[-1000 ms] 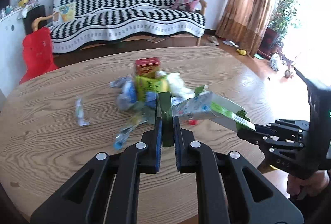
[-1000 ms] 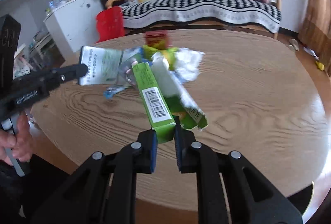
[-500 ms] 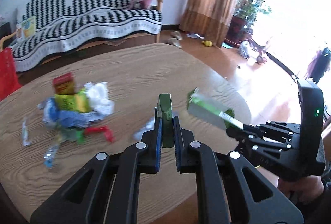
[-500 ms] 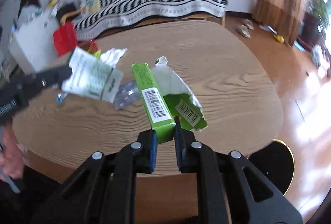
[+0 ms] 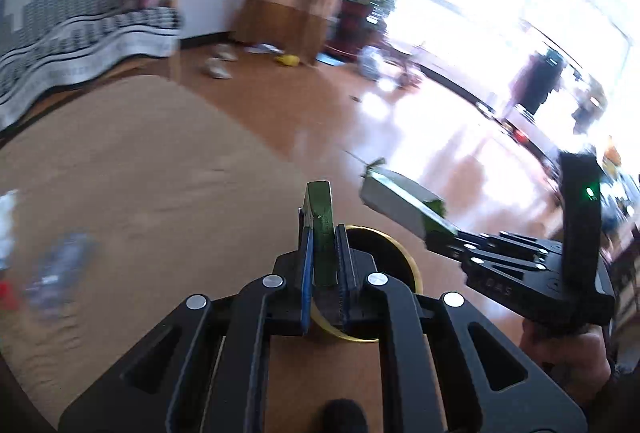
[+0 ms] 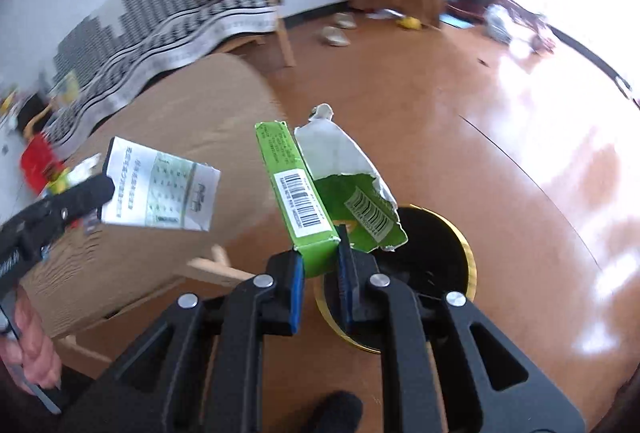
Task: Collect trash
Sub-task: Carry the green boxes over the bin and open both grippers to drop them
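The right gripper is closed on a torn green cardboard box with barcode labels. Its blue pads press the lower end of the box from both sides, and the box stands up and away from the jaws, with a ripped white flap hanging open on its right side. Just below and beyond this gripper is a round black bin with a gold rim, standing on the shiny brown wooden floor. The held box is above the near edge of the bin, not inside it.

The left gripper is also closed. It grips a thin flat piece of packaging, which in the left wrist view shows only its dark green edge between the pads. In the right wrist view the same piece shows as a white printed sheet with green marks, held out at the left of the right gripper, over the edge of the light brown wooden table. The bin's gold rim appears directly behind the left gripper's fingers.

Far to the left of the left gripper, some blurred remaining trash lies on the table. A hand holds the left gripper's handle.
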### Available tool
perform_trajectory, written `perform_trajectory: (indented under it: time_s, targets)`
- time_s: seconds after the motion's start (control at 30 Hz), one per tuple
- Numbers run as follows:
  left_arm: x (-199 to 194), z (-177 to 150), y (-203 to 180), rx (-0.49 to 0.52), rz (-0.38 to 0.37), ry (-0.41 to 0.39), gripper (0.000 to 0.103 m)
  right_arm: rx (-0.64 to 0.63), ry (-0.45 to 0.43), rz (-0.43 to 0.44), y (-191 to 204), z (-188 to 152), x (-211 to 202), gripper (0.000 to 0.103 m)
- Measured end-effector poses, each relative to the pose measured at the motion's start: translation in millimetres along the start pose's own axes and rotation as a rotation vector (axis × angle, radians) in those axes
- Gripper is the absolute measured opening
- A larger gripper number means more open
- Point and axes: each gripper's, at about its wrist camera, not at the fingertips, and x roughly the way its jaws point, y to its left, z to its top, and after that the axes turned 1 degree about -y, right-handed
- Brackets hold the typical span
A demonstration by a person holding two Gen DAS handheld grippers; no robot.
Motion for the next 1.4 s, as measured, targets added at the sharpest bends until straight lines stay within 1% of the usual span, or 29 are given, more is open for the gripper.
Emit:
perform_trajectory:
  time_s: [0.1, 0.17, 0.2, 0.23, 0.3, 0.33, 0.37, 0.4, 0.47, 0.57, 0.73, 0.77, 0.83, 0.87, 0.9, 0.93, 1.0, 1.2, 1.23, 1.33, 1.37, 1.4]
  targets:
    - [46, -10, -42, 0.055, -0.082, 0.054, 0.010, 0.045, 0.030, -0.040, -36, -11, 5, 0.015]
    - [74, -19, -56, 0.067, -0.117, 0.095, 0.010, 0.070, 0.058, -0.067, -59, -18, 10, 0.015]
    - [95, -27, -64, 0.074, -0.126, 0.132, 0.010, 0.081, 0.070, -0.076, -66, -19, 14, 0.015]
    - [109, -31, -68, 0.077, -0.125, 0.155, 0.010, 0.095, 0.085, -0.083, -77, -22, 17, 0.015]
    - [141, -43, -75, 0.089, -0.119, 0.211, 0.010, 0.113, 0.107, -0.094, -84, -25, 24, 0.015]
    - [154, -44, -72, 0.092, -0.112, 0.229, 0.010, 0.126, 0.122, -0.098, -92, -28, 27, 0.015]
    - [166, -47, -72, 0.095, -0.107, 0.248, 0.010, 0.132, 0.128, -0.097, -90, -28, 30, 0.015]
    - [177, -48, -70, 0.097, -0.105, 0.262, 0.010, 0.138, 0.137, -0.099, -95, -30, 31, 0.015]
    - [195, -54, -70, 0.102, -0.089, 0.288, 0.010, 0.143, 0.148, -0.098, -90, -24, 40, 0.015]
    - [212, -59, -68, 0.092, -0.075, 0.315, 0.010, 0.145, 0.159, -0.091, -91, -22, 43, 0.015]
    - [215, -57, -75, 0.109, -0.074, 0.306, 0.010, 0.144, 0.162, -0.084, -85, -18, 45, 0.015]
    - [214, -59, -78, 0.115, -0.067, 0.301, 0.012, 0.144, 0.162, -0.083, -84, -16, 47, 0.015]
    - [213, -60, -81, 0.127, -0.066, 0.310, 0.043, 0.144, 0.162, -0.082, -84, -16, 48, 0.015]
    - [211, -59, -81, 0.129, -0.058, 0.307, 0.075, 0.144, 0.163, -0.082, -83, -16, 48, 0.015]
    - [205, -58, -79, 0.131, -0.052, 0.280, 0.081, 0.146, 0.165, -0.082, -83, -16, 49, 0.015]
    - [203, -58, -79, 0.137, -0.048, 0.266, 0.081, 0.149, 0.167, -0.079, -83, -15, 49, 0.015]
    - [197, -56, -79, 0.148, -0.049, 0.271, 0.081, 0.154, 0.172, -0.074, -82, -14, 50, 0.015]
    - [156, -41, -67, 0.131, -0.074, 0.223, 0.082, 0.162, 0.209, -0.057, -77, -12, 60, 0.015]
    - [145, -39, -64, 0.130, -0.079, 0.206, 0.083, 0.160, 0.210, -0.057, -75, -11, 61, 0.015]
    - [120, -35, -57, 0.126, -0.081, 0.167, 0.090, 0.155, 0.210, -0.063, -70, -8, 62, 0.015]
    - [113, -34, -54, 0.125, -0.078, 0.156, 0.092, 0.162, 0.214, -0.064, -68, -6, 62, 0.019]
    - [104, -32, -50, 0.123, -0.069, 0.145, 0.093, 0.172, 0.219, -0.061, -67, -5, 63, 0.027]
